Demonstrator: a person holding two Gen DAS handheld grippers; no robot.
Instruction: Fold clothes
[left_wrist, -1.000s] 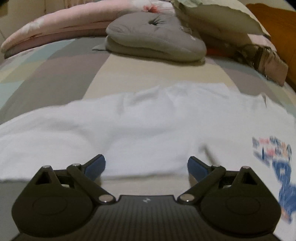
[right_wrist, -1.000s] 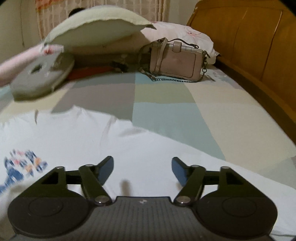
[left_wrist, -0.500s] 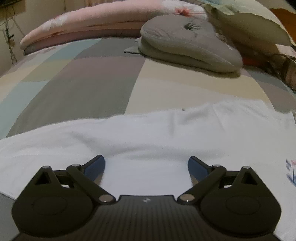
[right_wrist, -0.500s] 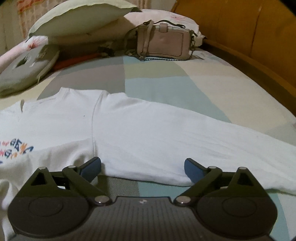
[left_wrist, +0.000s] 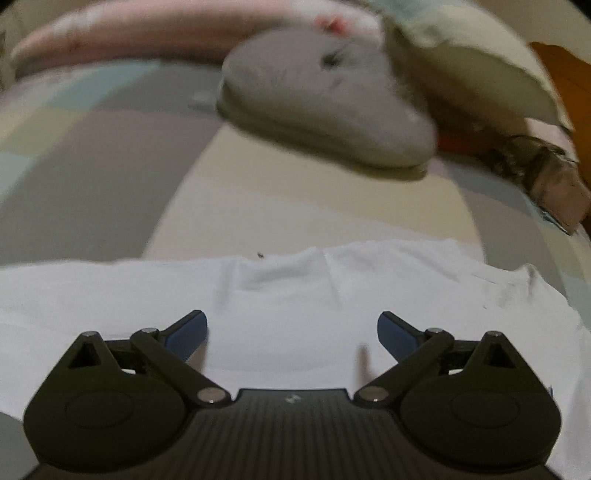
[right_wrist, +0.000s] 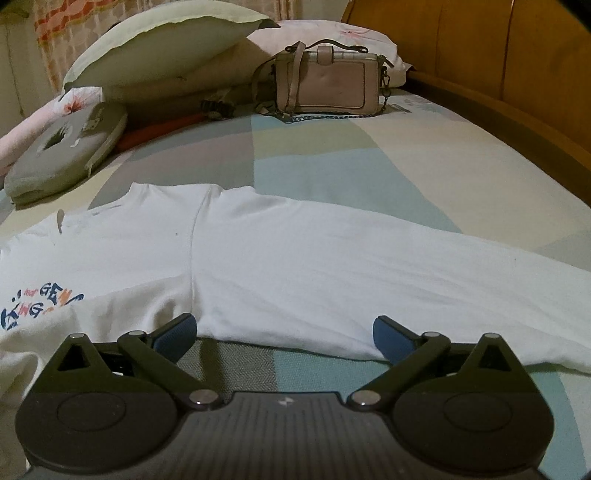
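A patchwork bed (right_wrist: 332, 155) carries a white long-sleeved shirt (right_wrist: 295, 258) spread flat, one sleeve stretched rightward. Behind it lie a grey cushion (left_wrist: 325, 99) and a beige handbag (right_wrist: 328, 83). The left hand-held gripper (left_wrist: 291, 328) and right hand-held gripper (right_wrist: 284, 332) both gape apart, empty, over the shirt.

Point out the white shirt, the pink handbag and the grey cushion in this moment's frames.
white shirt (right_wrist: 314, 266): right wrist view, on the sleeve spread flat.
pink handbag (right_wrist: 328, 86): right wrist view, on its front panel.
grey cushion (left_wrist: 325, 107): left wrist view, on its blurred top surface.
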